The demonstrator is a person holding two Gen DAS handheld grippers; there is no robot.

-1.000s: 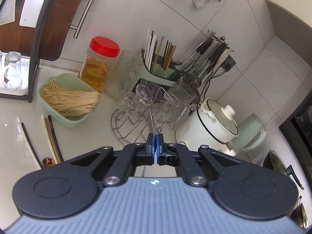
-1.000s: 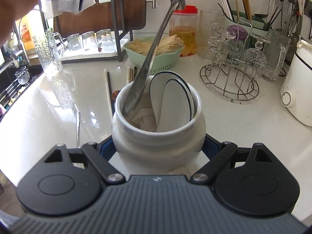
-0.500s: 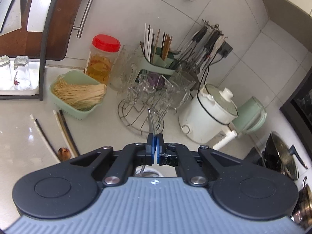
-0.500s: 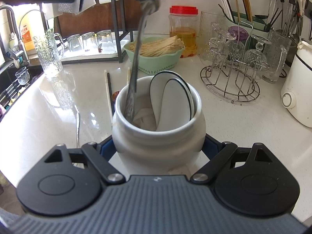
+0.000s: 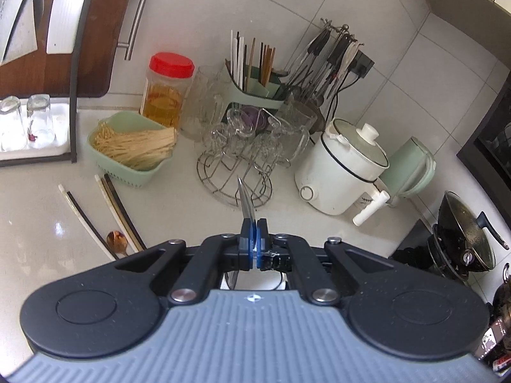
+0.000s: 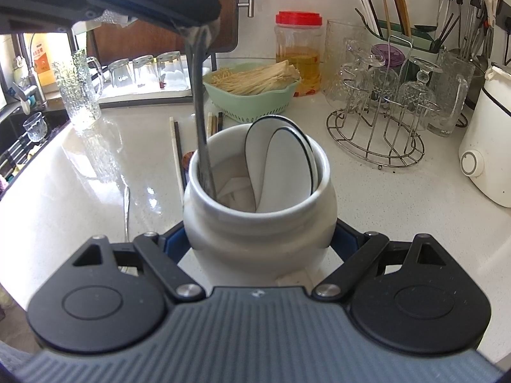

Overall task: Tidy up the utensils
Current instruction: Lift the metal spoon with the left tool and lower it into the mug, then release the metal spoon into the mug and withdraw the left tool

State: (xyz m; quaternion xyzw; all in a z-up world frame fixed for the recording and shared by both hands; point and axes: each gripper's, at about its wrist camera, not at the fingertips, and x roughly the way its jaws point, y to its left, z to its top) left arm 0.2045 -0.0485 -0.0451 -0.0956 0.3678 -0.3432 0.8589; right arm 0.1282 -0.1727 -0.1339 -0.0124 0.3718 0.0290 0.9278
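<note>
Right wrist | jar (image 6: 258,223) btwn chopsticks (image 6: 176,146); glass rack (image 6: 377,137) nearby

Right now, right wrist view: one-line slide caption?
Right gripper steadies white jar while left gripper lowers metal utensil inside.

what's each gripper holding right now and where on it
Left gripper pinches a metal utensil near its handle end, its lower end down in the white jar. Right gripper clamps that jar's lower body from both sides.

No text could be read clearly in these pictures. Only an orange package (image 6: 43,68) near the sink carried some printed characters, but they were too small to read.
</note>
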